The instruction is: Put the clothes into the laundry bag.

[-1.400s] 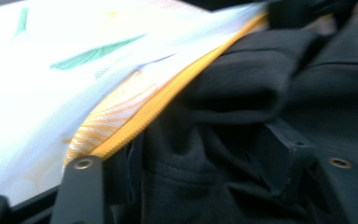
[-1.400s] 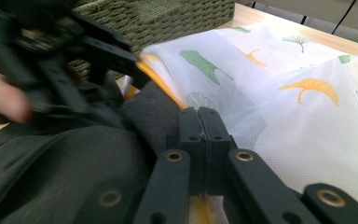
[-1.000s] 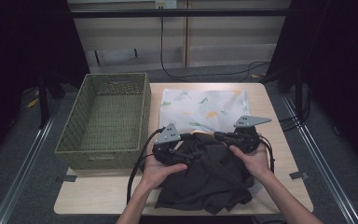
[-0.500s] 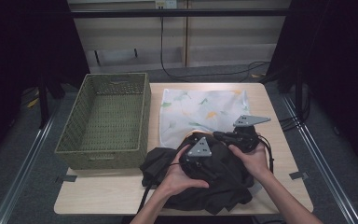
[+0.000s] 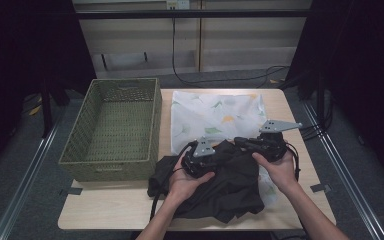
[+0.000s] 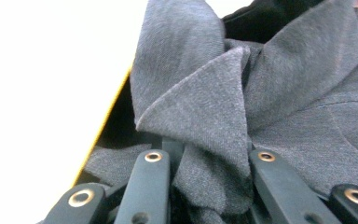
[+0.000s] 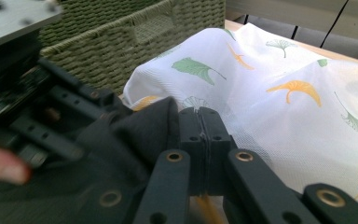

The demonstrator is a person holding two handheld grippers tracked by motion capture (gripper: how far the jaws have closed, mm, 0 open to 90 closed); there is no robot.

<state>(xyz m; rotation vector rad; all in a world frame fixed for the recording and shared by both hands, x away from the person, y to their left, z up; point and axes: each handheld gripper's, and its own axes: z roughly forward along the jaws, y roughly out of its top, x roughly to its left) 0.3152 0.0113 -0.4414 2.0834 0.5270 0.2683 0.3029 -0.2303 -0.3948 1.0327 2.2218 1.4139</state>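
Where the two grippers meet at lower centre of the high view, one dark grey garment (image 5: 225,182) lies crumpled beneath them.

Left gripper (image 5: 203,161): one, held in the left hand (image 5: 185,182); in its own view a fold of the garment (image 6: 205,121) stands between the parted jaws, and whether they pinch it cannot be told.

Right gripper (image 5: 245,144): one, held in the right hand (image 5: 278,167); in its own view the jaws are pressed together, with the garment's edge (image 7: 135,128) lying against their left side; a grip on it cannot be confirmed.

White cloth printed with green and orange ginkgo leaves (image 5: 215,112): one, spread at centre, partly under the garment.

Green woven basket (image 5: 112,162): one, rectangular, at centre left, beside the cloth.

Wooden table (image 5: 110,210): one, bearing all items.
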